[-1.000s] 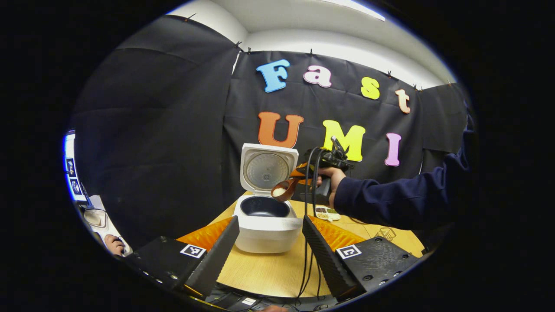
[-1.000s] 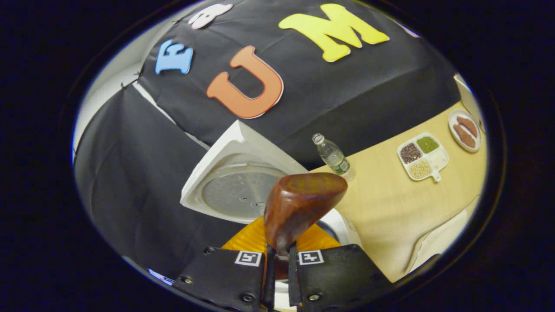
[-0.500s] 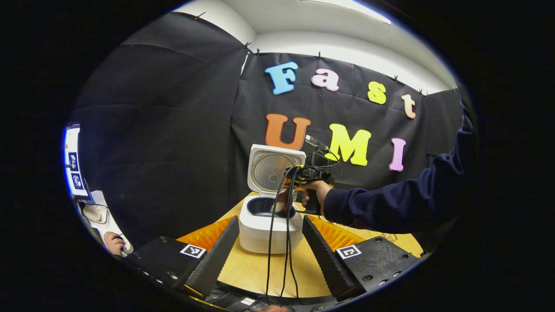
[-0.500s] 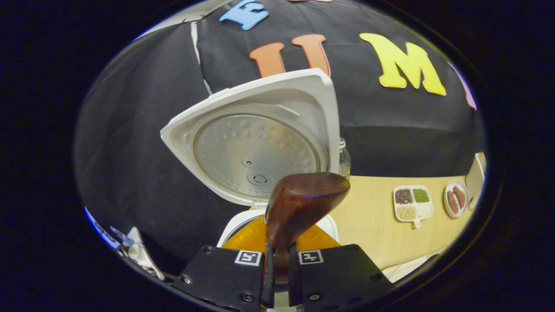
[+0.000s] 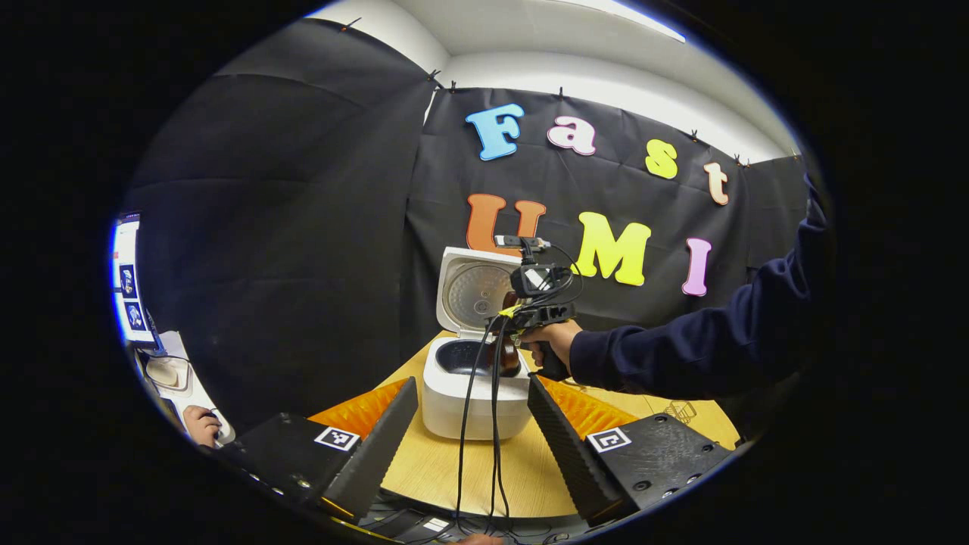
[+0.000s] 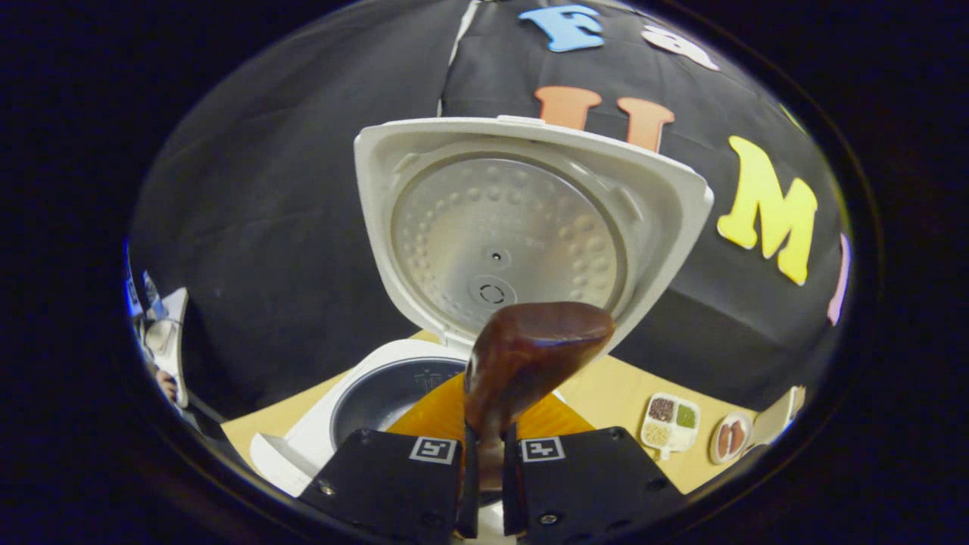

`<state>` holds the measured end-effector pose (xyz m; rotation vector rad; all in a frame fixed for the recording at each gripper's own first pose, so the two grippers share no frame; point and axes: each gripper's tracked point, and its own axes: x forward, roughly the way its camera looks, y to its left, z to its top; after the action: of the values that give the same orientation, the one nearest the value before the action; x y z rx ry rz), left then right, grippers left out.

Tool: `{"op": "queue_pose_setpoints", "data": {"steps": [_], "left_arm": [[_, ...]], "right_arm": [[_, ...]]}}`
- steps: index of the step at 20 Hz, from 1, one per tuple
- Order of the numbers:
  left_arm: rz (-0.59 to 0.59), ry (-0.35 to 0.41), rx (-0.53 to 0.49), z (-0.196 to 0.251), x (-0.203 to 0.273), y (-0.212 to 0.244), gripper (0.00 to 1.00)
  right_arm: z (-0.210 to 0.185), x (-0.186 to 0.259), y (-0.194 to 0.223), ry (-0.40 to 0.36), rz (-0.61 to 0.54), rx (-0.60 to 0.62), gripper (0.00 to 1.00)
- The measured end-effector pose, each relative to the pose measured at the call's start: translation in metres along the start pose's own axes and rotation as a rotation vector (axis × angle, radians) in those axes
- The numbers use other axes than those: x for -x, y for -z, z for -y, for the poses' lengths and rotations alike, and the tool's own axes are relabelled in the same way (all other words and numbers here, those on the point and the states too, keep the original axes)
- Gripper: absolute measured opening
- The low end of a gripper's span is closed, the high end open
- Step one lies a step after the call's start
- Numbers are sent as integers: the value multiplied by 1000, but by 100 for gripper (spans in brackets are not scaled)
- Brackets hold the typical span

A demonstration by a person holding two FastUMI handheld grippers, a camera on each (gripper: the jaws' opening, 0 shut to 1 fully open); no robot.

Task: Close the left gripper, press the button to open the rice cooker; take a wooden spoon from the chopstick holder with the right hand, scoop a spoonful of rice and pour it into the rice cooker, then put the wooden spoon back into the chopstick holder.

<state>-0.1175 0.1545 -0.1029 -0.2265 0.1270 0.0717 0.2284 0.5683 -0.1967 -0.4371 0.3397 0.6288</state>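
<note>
The white rice cooker stands on the wooden table with its lid raised upright. My left gripper hangs open in front of it, nothing between its fingers. A hand in a dark sleeve holds my right gripper just right of the pot, with the brown wooden spoon dipping over the dark inner pot. In the right gripper view my right gripper is shut on the wooden spoon by its handle. The bowl's back faces the camera. Behind it are the lid and the inner pot.
Black cables hang from the right gripper across the cooker's front. A divided dish of beans and a small plate lie on the table to the right. A small wire holder sits near the sleeve.
My right gripper has swung the spoon from beside the lid down over the inner pot and turned it over. The left gripper has hardly moved.
</note>
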Motion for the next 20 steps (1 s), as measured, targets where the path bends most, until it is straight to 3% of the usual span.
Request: {"op": "queue_pose_setpoints", "data": {"steps": [6, 8, 15, 20], "left_arm": [[-1, 26, -16, 2, 3, -1, 94], [-3, 35, -14, 3, 3, -2, 94], [3, 70, -15, 7, 3, -7, 94], [15, 117, 1, 11, 6, -8, 94]], "right_arm": [[-14, 10, -18, 25, 49, 257, 18], [-17, 14, -22, 26, 51, 275, 15], [19, 74, -53, 43, 129, 107, 18], [87, 156, -50, 72, 208, -61, 17]]}}
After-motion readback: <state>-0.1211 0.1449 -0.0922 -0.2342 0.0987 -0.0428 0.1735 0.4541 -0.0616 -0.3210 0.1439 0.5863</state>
